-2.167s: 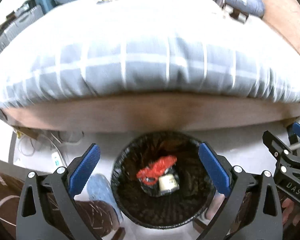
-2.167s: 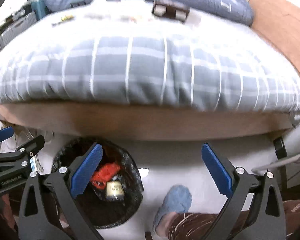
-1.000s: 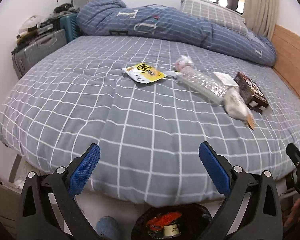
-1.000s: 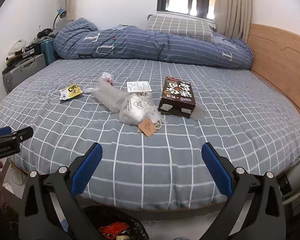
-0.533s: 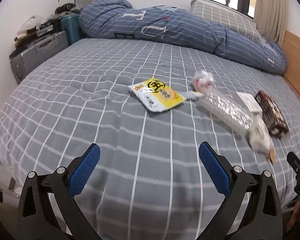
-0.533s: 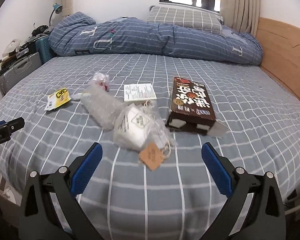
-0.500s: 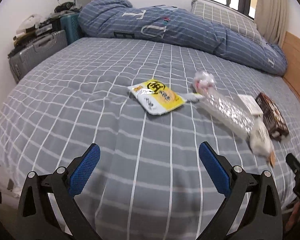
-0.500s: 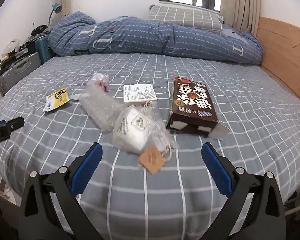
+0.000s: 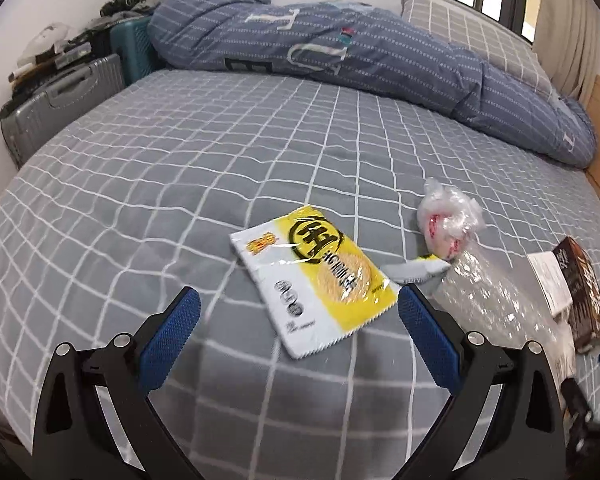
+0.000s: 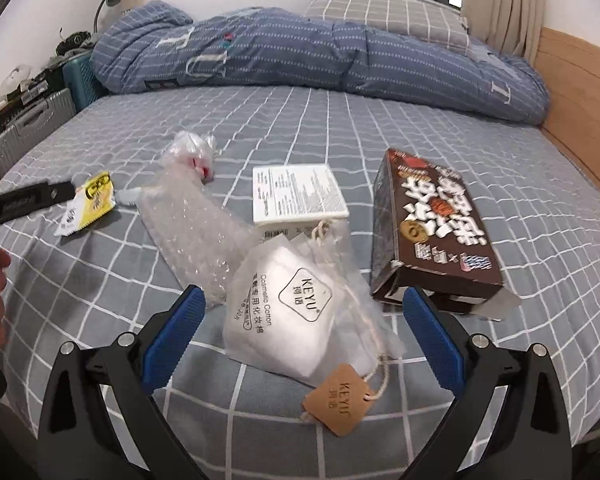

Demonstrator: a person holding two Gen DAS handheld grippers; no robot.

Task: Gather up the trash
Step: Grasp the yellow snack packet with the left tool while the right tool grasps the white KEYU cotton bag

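Evidently both jaws gaped empty, left gripper [image 9: 296,316] straddling the yellow wrapper [image 9: 314,278], right gripper [image 10: 300,316] the cotton-pad bag [image 10: 296,312], each lined up for pickup.

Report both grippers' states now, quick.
Left gripper: open, empty, over the yellow-and-white snack packet on the grey checked bedspread.
Right gripper: open, empty, over the clear plastic cotton-pad bag.

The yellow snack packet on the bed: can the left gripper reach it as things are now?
Probably yes: the left gripper is open, and the yellow snack packet lies flat, straight ahead, nothing between them.
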